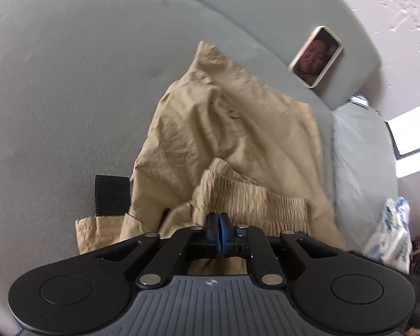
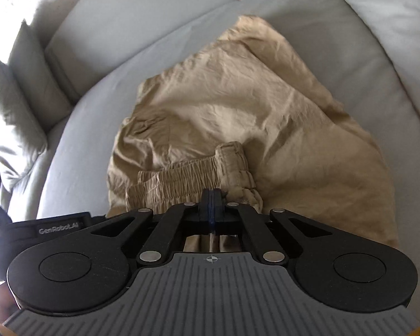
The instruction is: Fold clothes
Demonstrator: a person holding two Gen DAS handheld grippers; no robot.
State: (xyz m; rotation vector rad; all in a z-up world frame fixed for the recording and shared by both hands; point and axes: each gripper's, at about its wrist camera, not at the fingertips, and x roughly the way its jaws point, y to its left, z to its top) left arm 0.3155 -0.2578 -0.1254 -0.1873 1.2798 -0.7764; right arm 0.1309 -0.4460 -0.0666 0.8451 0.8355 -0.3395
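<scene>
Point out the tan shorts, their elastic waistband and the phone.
tan shorts [image 2: 238,92]: right wrist view, on the wrinkled leg fabric.
elastic waistband [image 2: 182,179]: right wrist view, on the gathered band ahead of the claw.
phone [image 1: 316,56]: left wrist view, on its screen, leaning on the grey cushion.

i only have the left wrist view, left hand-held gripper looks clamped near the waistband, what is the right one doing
Observer: The right hand-held gripper is shut on the elastic waistband of the tan pants.
Operator: does the fabric reach the seat's right edge
Observer: No, grey sofa cushion shows bare beyond the pants on that side.
Operator: anything near that gripper
Observer: A black strap printed GenRobot.AI sits left of it.
</scene>
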